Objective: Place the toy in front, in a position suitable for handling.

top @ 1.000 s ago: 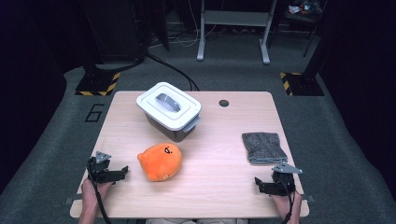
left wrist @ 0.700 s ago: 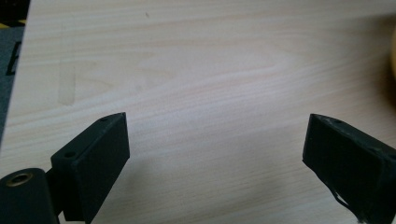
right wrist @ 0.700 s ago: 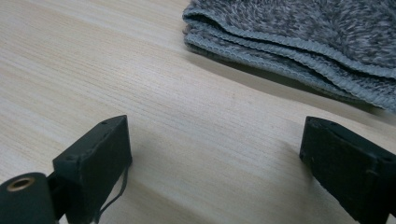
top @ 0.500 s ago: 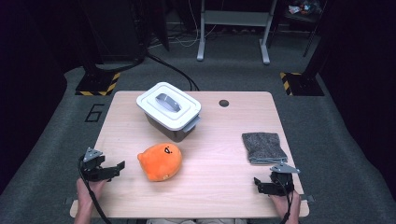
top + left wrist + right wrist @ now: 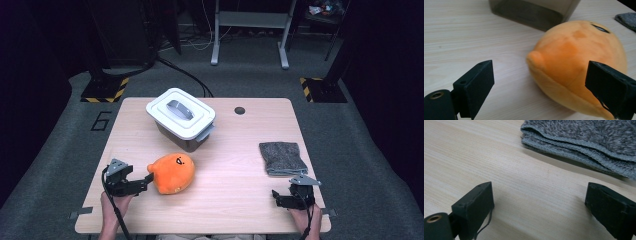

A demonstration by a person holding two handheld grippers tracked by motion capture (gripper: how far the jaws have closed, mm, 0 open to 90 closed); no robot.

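Now the left gripper point(image 5: 148, 181), jaws wide but just narrowing, is closing on the orange plush toy point(image 5: 172, 172); it should straddle the toy's rounded end squarely before squeezing. The right gripper point(image 5: 278, 199) is resting with its jaws apart beside the grey folded cloth point(image 5: 282, 157).

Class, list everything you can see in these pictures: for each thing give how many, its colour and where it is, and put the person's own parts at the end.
Table: one, light wood, centre of the high view.
Lidded box: one, white lid with a grey handle over a dark body, far left part of the table.
Plush toy: one, orange, near left, in front of the box.
Folded towel: one, grey, right side of the table.
Round hole: one, dark, in the tabletop near its far edge.
Stands: several, dark, on the grey floor beyond the table.
Left claw: one, black, jaws open, reaching toward the plush toy.
Right claw: one, black, jaws open, near the table's right front, short of the towel.
Hands: two, at the near table edge, one holding each claw.
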